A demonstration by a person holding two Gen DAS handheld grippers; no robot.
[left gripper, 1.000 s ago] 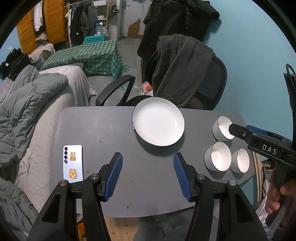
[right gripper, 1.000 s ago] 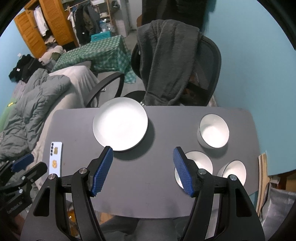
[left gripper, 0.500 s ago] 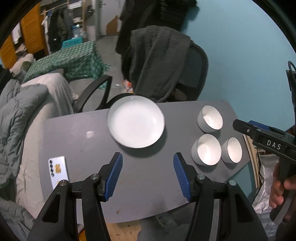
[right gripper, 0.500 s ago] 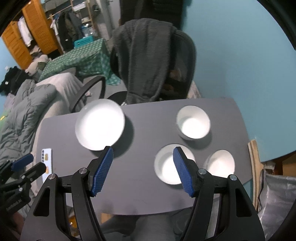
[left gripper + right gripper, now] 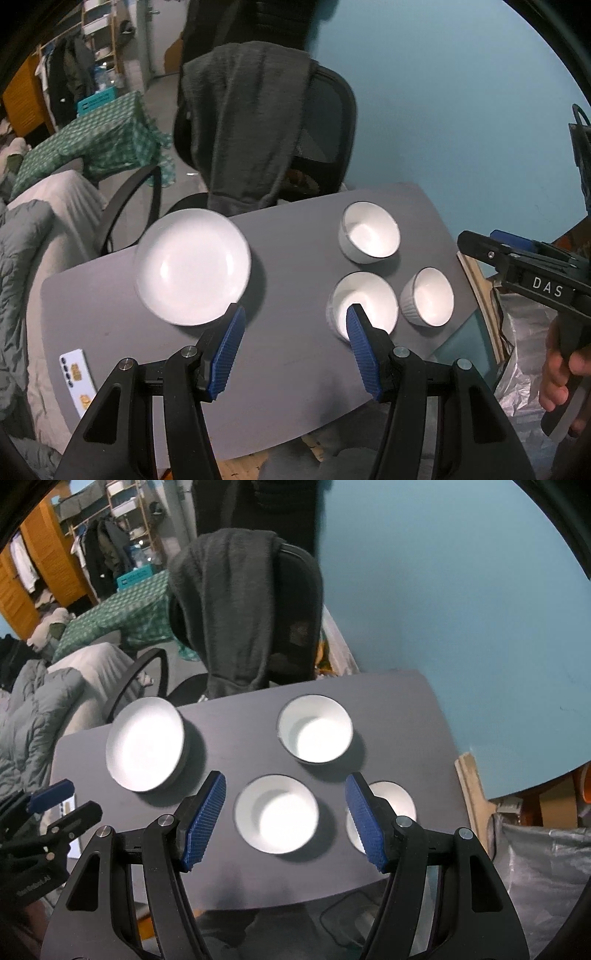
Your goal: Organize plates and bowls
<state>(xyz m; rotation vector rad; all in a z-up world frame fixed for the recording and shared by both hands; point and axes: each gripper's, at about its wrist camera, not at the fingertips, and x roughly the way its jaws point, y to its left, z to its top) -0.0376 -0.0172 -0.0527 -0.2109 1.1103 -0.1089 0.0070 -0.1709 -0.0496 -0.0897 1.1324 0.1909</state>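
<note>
the grey counter [image 5: 406, 709] is carrying everything, with an office chair [image 5: 295, 602] draped in a dark garment [image 5: 236, 605] standing behind it. the largest dish, a white plate [image 5: 144, 744], is sitting toward the counter's left side, well apart from the bowls. three white bowls are clustering on the right: a far bowl [image 5: 314, 728], a middle bowl [image 5: 277, 814] and a near-right bowl [image 5: 428, 297], each apart from the others. a phone [image 5: 75, 380] is lying at the counter's left edge.

the right tongs [image 5: 284, 821] are standing spread, pinching nothing, and are hanging above the middle bowl, which is showing between the blue pads. the left tongs [image 5: 293, 347] are likewise spread and empty, hovering over bare counter between the plate and the middle bowl.

nothing looks stacked yet, so this is probably the approach to a first pick, most likely the middle bowl. the next move is calling for the right tongs to be coming down so one pad is going inside the rim and one outside, then pinching firmly, since the glazed wall is likely to be slipping.
</note>
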